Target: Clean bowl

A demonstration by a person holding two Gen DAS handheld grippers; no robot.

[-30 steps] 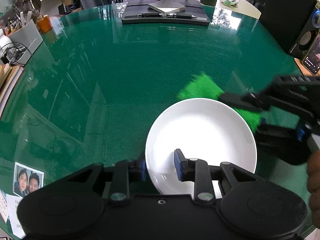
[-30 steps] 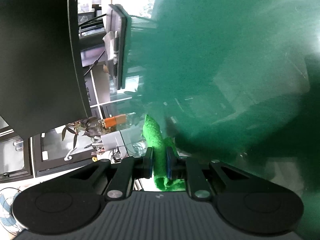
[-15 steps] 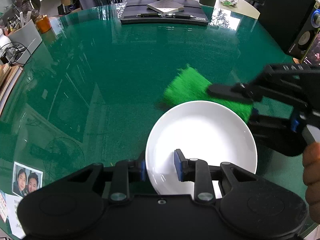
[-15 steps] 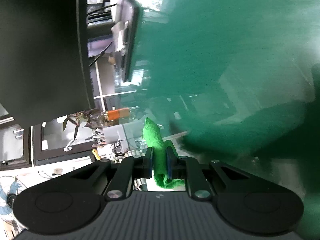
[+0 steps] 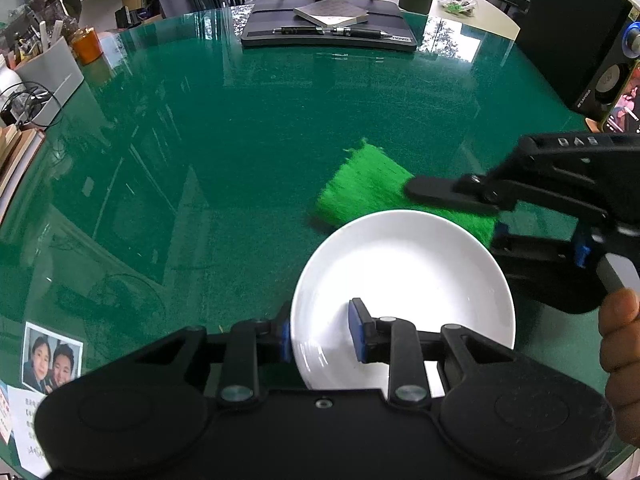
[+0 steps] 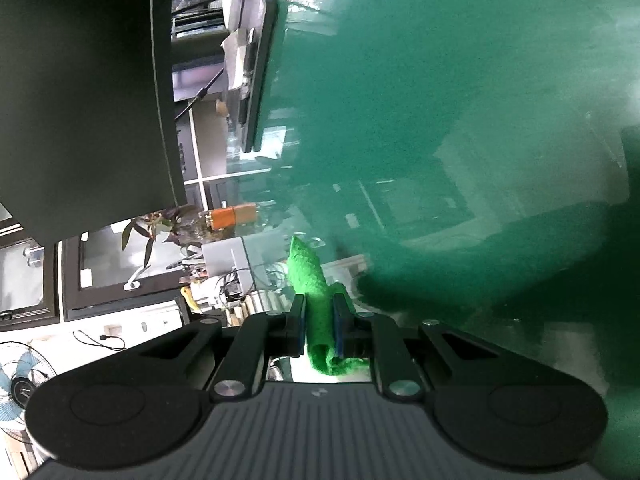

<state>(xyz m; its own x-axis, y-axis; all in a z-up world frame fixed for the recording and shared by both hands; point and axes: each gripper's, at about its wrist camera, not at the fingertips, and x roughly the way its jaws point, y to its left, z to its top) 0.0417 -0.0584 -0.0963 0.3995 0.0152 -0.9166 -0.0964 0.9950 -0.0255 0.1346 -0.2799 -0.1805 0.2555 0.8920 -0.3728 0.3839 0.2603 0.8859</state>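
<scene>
Photo (image 5: 52, 360): a small print of two faces lies at the far left on my green table (image 5: 240, 120), near its edge.
Left gripper (image 5: 320, 328): I have it clamped on the near-left rim of the bowl, one blue pad outside the wall and the other inside.
Bowl (image 5: 404, 280): white, upright on the table, just right of centre in my left view; its inside looks plain white.
Cloth (image 5: 360, 188): bright green, hanging just behind the bowl's far rim; whether it touches the rim I cannot tell.
Right gripper (image 6: 319, 326): I have its two fingers pressed together on the folded cloth, which sticks out past the tips. It is turned on its side, so the table fills the right of its view.
Tray (image 5: 328, 32): dark, at the far edge of the table, with pens and a notebook on it.
</scene>
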